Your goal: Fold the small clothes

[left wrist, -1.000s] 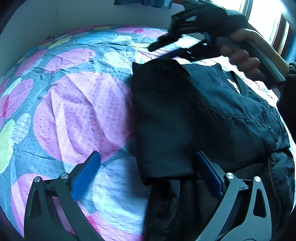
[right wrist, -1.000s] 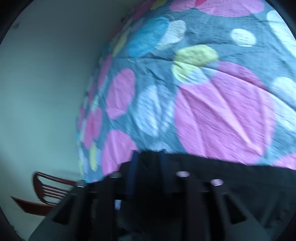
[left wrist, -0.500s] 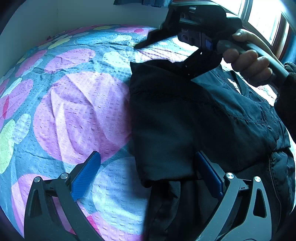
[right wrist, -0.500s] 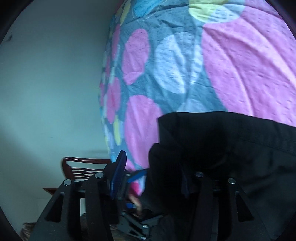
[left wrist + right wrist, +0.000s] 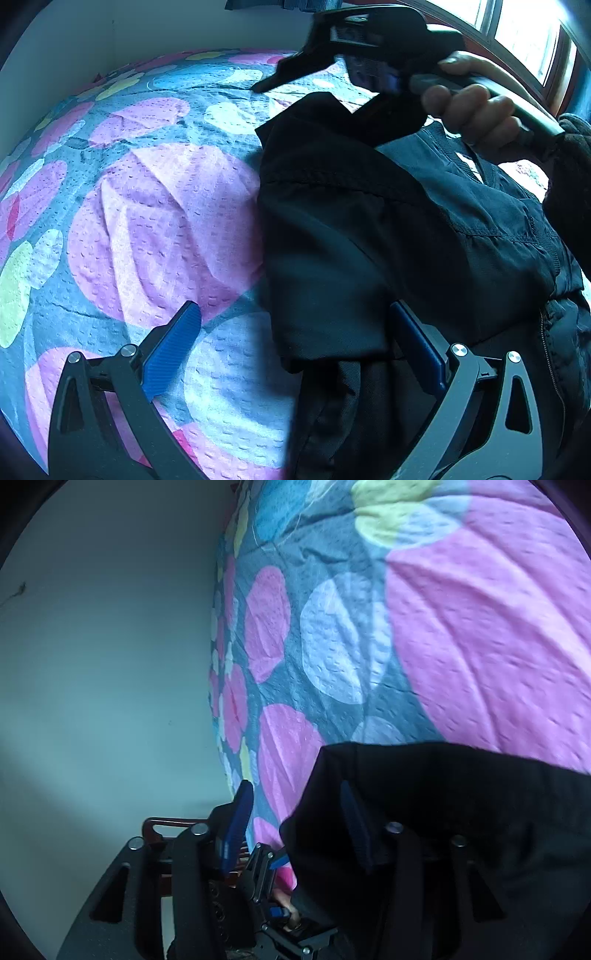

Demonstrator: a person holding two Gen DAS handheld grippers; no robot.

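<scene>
A black jacket [image 5: 406, 236] lies on the bed with a sleeve folded across its body. My left gripper [image 5: 295, 343] is open; the sleeve's cuff end lies between its blue pads and the right pad touches the fabric. My right gripper [image 5: 332, 92], held in a hand, hovers open over the jacket's far shoulder. In the right wrist view the right gripper [image 5: 299, 823] is open, with the jacket [image 5: 461, 830] draped by its right pad [image 5: 354, 823]. The left gripper [image 5: 280, 897] shows below it.
The bed is covered by a quilt [image 5: 147, 221] with pink, blue and yellow circles. A pale wall [image 5: 103, 664] runs along the bed's side. A dark wooden chair [image 5: 162, 827] stands by the wall. A window [image 5: 517, 33] is behind the right hand.
My right gripper has opened, let go of the sleeve's end and lifted off the jacket. The sleeve now rests folded on the jacket. My left gripper has stayed still.
</scene>
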